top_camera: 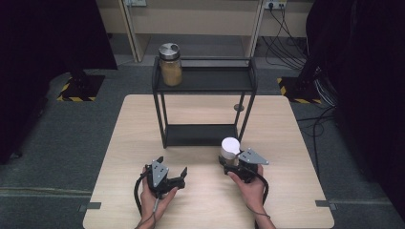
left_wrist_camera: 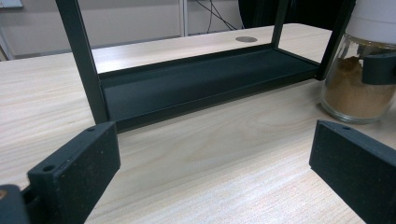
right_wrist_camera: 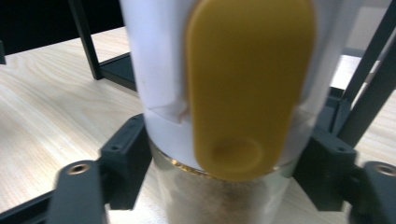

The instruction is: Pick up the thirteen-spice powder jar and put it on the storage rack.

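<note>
Right gripper (top_camera: 232, 162) clamped on white-lidded spice jar (top_camera: 230, 151), jar standing on the table (top_camera: 200, 200) just in front of the black two-tier rack (top_camera: 204, 81). Left gripper (top_camera: 171, 174) jaws spread, nothing between them, low over the table. Second jar, metal lid (top_camera: 170, 64), on rack's top shelf, left end.

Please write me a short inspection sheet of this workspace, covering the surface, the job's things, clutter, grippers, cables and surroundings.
Surface: light wooden table, with a round grommet near the rack's right legs.
Job's things: black two-tier rack at the table's centre; a metal-lidded jar of tan powder on its top shelf; a white-capped jar of brown powder standing on the table before the rack, with a yellow flap on its cap.
Clutter: nothing seen.
Grippers: left gripper open over bare table; right gripper closed on the white-capped jar.
Cables: one trails from each gripper; more hang at the back right.
Surroundings: grey carpet, hazard-striped stand bases, dark curtains.
</note>
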`<state>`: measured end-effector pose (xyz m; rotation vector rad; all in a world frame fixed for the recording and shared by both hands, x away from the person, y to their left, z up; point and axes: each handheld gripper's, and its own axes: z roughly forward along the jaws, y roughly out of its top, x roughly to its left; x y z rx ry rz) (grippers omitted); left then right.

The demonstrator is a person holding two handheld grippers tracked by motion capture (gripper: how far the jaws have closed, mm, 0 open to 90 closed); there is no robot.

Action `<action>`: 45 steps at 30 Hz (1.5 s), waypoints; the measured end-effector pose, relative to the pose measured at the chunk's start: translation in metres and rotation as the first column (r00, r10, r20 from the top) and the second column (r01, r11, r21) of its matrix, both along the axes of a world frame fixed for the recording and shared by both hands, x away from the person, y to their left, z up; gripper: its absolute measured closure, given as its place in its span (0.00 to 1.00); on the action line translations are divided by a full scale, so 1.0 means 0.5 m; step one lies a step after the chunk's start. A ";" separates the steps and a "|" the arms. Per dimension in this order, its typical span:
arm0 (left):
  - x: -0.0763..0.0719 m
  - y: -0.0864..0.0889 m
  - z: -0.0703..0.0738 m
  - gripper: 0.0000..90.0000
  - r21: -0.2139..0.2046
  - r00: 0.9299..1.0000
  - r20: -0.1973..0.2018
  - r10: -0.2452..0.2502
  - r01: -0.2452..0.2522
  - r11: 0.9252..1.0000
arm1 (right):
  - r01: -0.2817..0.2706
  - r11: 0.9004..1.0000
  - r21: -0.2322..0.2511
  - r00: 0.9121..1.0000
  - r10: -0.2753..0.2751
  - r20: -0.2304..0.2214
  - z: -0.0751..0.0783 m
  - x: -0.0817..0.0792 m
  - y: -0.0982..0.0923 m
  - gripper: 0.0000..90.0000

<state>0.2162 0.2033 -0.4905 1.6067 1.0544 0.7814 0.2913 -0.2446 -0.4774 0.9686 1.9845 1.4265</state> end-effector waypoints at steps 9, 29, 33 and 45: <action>0.000 -0.001 0.000 0.01 0.001 1.000 0.000 0.002 -0.002 1.000 | 0.002 1.000 -0.005 1.000 -0.002 0.008 -0.001 -0.002 0.001 0.34; 0.000 -0.002 0.001 0.01 0.000 1.000 -0.002 0.005 -0.005 1.000 | 0.014 0.996 0.089 0.993 -0.024 0.118 0.080 -0.034 -0.006 0.34; 0.000 -0.002 0.000 0.01 -0.001 1.000 -0.002 0.006 -0.006 1.000 | 0.013 0.996 0.091 0.990 -0.026 0.137 0.100 -0.034 -0.006 0.34; -0.001 -0.003 0.001 0.01 0.004 1.000 -0.001 0.007 -0.007 1.000 | 0.006 0.995 0.097 0.980 -0.025 0.199 0.168 -0.031 -0.006 0.34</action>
